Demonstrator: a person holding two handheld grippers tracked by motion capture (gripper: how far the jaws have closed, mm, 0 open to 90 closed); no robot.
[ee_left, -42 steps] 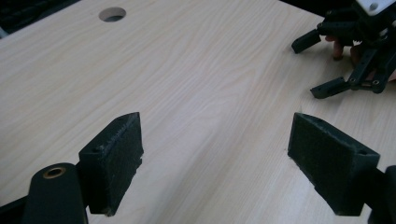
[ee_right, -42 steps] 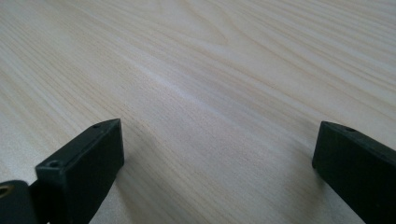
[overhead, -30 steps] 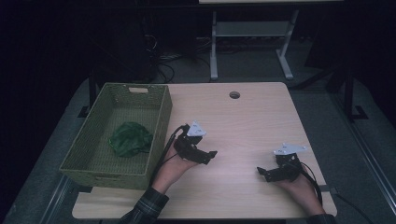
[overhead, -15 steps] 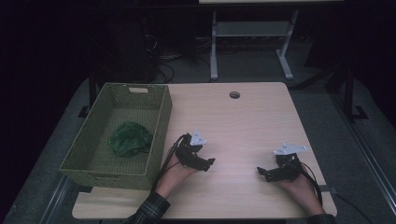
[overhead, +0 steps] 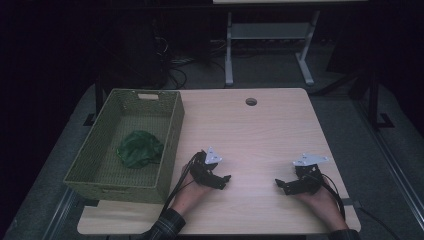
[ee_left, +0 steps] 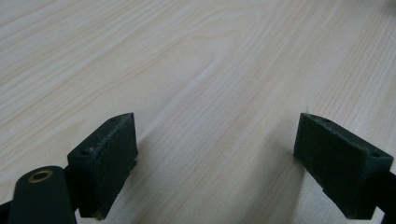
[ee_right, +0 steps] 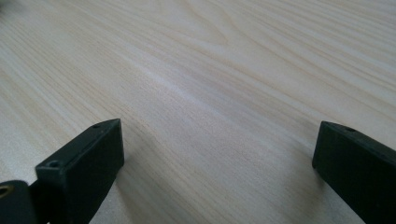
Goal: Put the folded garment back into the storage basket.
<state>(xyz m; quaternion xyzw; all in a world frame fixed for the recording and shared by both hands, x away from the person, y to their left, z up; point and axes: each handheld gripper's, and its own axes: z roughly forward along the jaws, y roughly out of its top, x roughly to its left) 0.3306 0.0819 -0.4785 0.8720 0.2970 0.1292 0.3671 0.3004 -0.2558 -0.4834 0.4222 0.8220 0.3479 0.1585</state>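
High view: the crumpled green cloth (overhead: 139,148) already lies inside the woven green rectangular basket (overhead: 170,131) at the left of the pale wooden counter (overhead: 270,130). Left claw (overhead: 221,180) and right claw (overhead: 281,184) rest released, empty, near edge; little seems left.

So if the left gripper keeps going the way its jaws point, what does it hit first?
Probably nothing soon. The left gripper points right across bare table, roughly toward the right gripper, so that would likely come first. Depth is unclear; it may pass just beyond it.
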